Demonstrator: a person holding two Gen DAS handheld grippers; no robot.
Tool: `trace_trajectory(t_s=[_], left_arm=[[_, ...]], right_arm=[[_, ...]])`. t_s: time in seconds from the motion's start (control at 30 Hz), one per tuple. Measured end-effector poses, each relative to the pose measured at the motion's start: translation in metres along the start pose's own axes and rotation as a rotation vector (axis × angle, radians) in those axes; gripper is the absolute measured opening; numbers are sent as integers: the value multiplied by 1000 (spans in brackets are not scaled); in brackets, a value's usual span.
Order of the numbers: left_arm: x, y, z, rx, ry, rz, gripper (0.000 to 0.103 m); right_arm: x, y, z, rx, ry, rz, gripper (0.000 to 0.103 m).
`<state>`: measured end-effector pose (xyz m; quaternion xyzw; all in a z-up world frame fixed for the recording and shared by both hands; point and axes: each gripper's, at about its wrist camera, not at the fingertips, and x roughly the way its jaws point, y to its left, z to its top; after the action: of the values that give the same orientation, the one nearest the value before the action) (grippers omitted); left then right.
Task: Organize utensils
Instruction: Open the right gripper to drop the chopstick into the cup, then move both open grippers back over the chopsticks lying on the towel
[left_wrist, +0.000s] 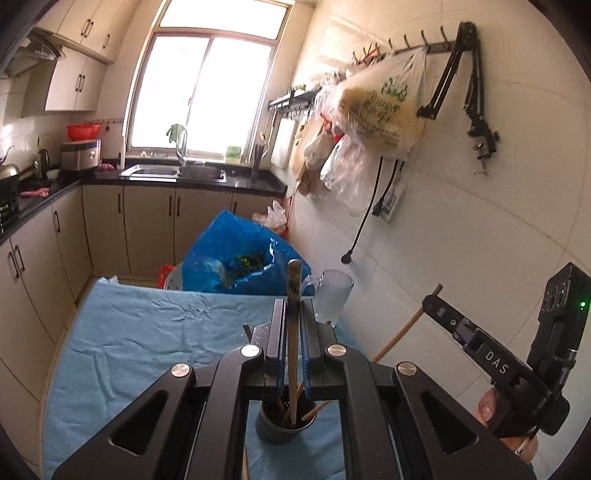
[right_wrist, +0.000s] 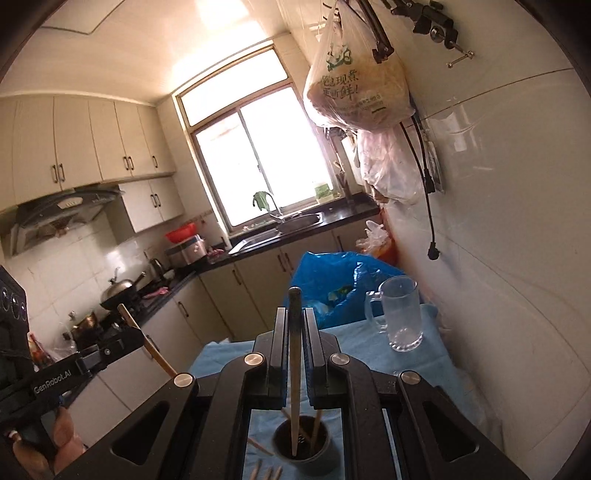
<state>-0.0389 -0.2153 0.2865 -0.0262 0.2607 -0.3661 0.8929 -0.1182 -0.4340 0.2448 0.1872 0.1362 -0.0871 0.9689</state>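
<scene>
in the left wrist view, the black left gripper is clamped tight on a single long wooden chopstick, its blue-lined pads pressed to either side of the stick. the chopstick stands nearly upright; its dark, worn tip pokes above the fingers and its lower end hangs over a dark round cup that stands on the light blue cloth covering the table. a few more wooden chopsticks lean inside that cup. just beyond the fingers, near the white tiled wall, stands a clear plastic mug with a handle — behind it sits a crumpled blue plastic bag. at the right edge the other black gripper shows, pinching a pale wooden chopstick that slants down and to the left.

in the right wrist view, the right gripper is likewise closed on one pale chopstick, held upright, its lower end reaching down into the dark cup among other sticks. loose chopsticks lie on the blue cloth beside the cup. the clear mug stands to the right, well apart from the cup. at the left edge the left gripper appears — its chopstick slants down to the right.
</scene>
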Motion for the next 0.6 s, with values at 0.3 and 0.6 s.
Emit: trace_trajectory(t_s=[0.3,0.6], left_arm=[[56,15,-24,-42,126,33,6],[39,29,-23,-76,102,56,31]], right_arm=[[49,-24,-27,24,126,-23,8],[42,-28,-27,26,101,-31,46]])
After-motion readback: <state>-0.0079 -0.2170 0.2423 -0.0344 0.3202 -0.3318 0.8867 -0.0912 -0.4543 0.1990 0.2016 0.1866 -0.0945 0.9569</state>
